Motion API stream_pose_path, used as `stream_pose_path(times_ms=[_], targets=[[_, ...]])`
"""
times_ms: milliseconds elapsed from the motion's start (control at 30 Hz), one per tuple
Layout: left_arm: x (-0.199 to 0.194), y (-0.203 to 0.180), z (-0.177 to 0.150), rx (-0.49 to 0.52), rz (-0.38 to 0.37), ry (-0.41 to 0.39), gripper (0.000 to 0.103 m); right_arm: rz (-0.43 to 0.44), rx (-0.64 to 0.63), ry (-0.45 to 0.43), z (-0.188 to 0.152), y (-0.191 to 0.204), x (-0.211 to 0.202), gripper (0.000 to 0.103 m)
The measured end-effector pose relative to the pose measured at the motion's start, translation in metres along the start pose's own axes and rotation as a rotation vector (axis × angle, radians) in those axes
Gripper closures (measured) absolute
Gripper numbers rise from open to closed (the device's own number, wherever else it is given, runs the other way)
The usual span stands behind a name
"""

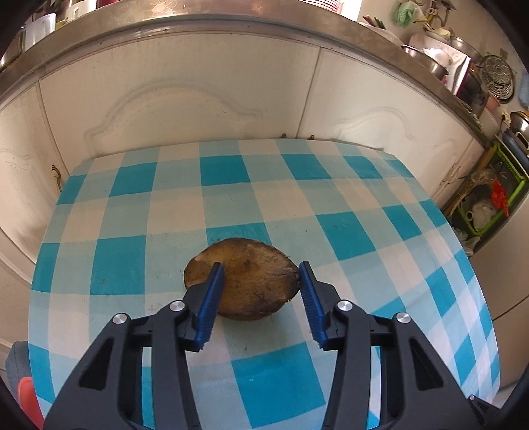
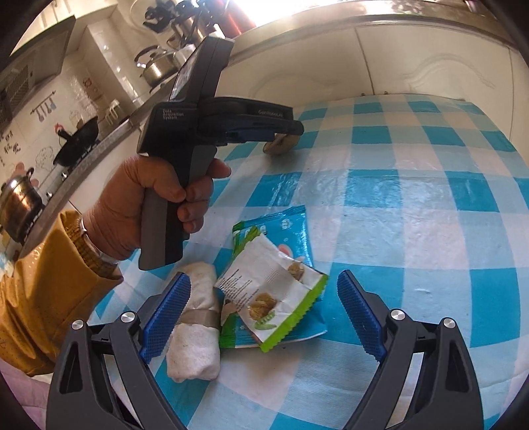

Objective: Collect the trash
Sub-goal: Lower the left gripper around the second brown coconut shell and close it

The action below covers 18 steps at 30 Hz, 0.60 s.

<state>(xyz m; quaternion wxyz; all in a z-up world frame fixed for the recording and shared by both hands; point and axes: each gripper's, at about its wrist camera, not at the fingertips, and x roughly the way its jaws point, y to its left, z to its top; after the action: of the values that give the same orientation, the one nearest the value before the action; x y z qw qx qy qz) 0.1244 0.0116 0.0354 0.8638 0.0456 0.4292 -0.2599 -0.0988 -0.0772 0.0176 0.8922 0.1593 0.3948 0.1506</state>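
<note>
A brown, rough husk piece (image 1: pixel 254 291) lies on the blue-and-white checked tablecloth (image 1: pixel 347 231). My left gripper (image 1: pixel 261 264) is shut on it: the right pad sits on its right edge and the left pad lies over its upper left part. The right wrist view shows this gripper (image 2: pixel 287 130) from the side, held by a hand (image 2: pixel 139 205), with the husk (image 2: pixel 281 145) under its tips. My right gripper (image 2: pixel 264 276) stands open low over a green-and-white snack wrapper (image 2: pixel 274 297). A white rolled wad with a grey band (image 2: pixel 198 330) lies beside its left finger (image 2: pixel 165 314).
White cabinet doors (image 1: pixel 205 99) under a steel counter edge (image 1: pixel 231 23) close off the far side of the table. A green dish rack (image 1: pixel 496 198) stands past the right edge. On the left are a wok (image 2: pixel 79 142) and pots (image 2: pixel 158 66). A mustard sleeve (image 2: pixel 49 291) is low left.
</note>
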Motion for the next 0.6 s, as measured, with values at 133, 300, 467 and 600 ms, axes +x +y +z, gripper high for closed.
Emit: stream_pose_path(times_ms=[133, 300, 467, 600], targets=[[-0.003, 0.004, -0.005, 0.007, -0.024, 0.011, 0.049, -0.024, -0.04, 0.031, 0.001, 0.007, 0.009, 0.013], [-0.007, 0.015, -0.008, 0.004, -0.015, -0.005, 0.023, -0.035, -0.056, 0.055, 0.001, 0.01, 0.016, 0.013], [0.0, 0.018, -0.004, 0.029, -0.02, 0.013, 0.017, -0.045, -0.061, 0.062, 0.003, 0.009, 0.018, 0.013], [0.009, 0.014, 0.0, 0.031, -0.019, 0.028, 0.017, -0.047, -0.072, 0.067, 0.005, 0.009, 0.019, 0.013]])
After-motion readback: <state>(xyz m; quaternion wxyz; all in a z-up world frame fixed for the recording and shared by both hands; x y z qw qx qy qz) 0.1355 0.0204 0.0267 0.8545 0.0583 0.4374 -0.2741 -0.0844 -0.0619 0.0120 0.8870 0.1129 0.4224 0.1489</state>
